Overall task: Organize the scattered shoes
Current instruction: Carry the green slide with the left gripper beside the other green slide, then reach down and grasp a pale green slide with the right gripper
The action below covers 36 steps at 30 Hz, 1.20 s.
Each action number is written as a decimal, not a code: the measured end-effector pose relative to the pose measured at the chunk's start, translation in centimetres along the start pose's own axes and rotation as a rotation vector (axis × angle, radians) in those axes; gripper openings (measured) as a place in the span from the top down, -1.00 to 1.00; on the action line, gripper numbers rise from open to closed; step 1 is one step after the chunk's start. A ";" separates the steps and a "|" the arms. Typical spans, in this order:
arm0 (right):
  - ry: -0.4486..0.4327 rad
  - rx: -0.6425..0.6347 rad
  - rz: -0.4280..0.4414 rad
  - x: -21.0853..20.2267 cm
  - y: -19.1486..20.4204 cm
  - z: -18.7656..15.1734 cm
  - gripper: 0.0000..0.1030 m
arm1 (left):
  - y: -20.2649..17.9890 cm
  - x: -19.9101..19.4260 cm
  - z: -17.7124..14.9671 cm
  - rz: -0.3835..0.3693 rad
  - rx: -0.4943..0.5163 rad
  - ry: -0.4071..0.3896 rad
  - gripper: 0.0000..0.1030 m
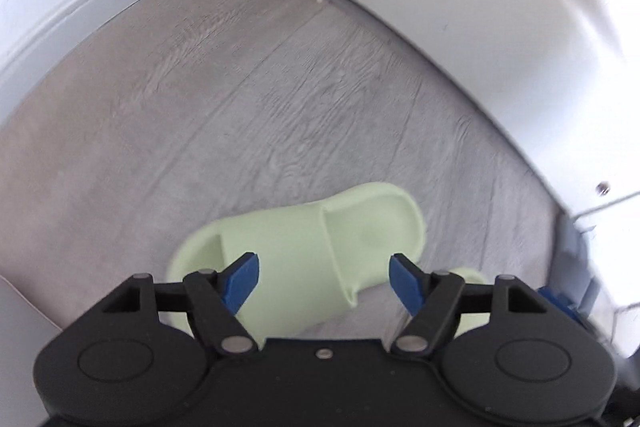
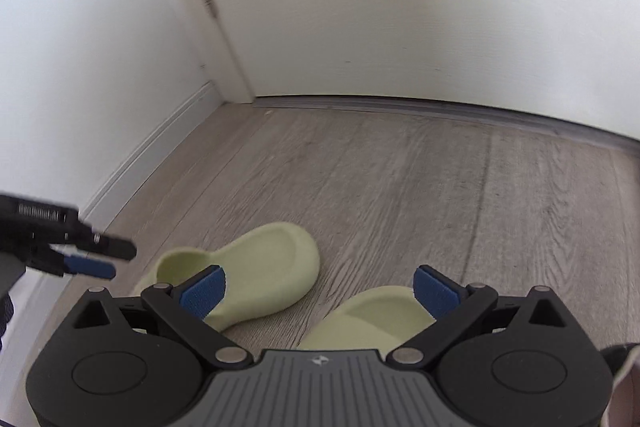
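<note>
A white door (image 2: 420, 7) and white walls with a skirting board (image 2: 160, 147) close off a corner of grey wood-grain floor (image 2: 400, 187), and on that floor lie the two pale green slides the task concerns. The far slide (image 2: 256, 275) lies at an angle, its heel end toward the door and its strap end toward the cameras; the near slide (image 2: 372, 323) sits just beside it on the right, mostly hidden behind the right claw's body, and the two do not look lined up as a pair. In the left wrist view the far slide (image 1: 304, 251) sits directly under the left claw (image 1: 324, 279), whose blue pads are spread wide with nothing between them, roughly straddling the strap. The right claw (image 2: 320, 291) is likewise spread wide and empty, poised over the gap between the two slides. The step in hand looks like the approach to a first pick. Judging from this, the next move calls for lowering the left claw onto the strap of the far slide and closing, since the strap offers the thinnest grippable edge, then turning the slide parallel to its mate.
</note>
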State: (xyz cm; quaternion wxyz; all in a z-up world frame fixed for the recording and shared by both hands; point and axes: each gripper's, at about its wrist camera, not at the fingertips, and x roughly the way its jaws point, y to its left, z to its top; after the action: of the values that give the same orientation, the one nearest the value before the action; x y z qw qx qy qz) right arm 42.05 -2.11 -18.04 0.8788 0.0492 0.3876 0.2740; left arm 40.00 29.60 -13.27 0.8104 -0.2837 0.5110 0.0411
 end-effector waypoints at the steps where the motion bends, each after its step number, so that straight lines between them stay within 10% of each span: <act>1: -0.022 -0.007 0.009 0.1 0.1 -0.9 -0.94 | -0.1 -0.4 -1.1 0.014 0.003 -0.025 -0.41; 12: -0.061 0.086 -0.096 -7.3 3.0 -5.7 -1.00 | -6.1 -4.7 -7.9 0.057 0.184 -0.077 -0.42; 20: 0.066 -0.386 -0.290 -9.1 4.4 -10.2 -1.00 | -6.0 -3.3 -11.0 0.057 0.367 -0.081 -0.42; 25: 0.062 -0.618 -0.102 -9.3 3.7 -9.1 -1.00 | -4.9 -2.6 -11.6 0.031 0.383 -0.050 -0.42; 36: 0.284 -1.548 0.153 -0.1 4.6 -6.4 -0.99 | -4.8 0.1 -10.8 0.019 0.354 0.007 -0.42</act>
State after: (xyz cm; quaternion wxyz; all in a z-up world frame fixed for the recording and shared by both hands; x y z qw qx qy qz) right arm 35.44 0.90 -21.08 0.5842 -0.5851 0.1908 0.5292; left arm 33.09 20.18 -14.79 0.8456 -0.1319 0.5156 -0.0428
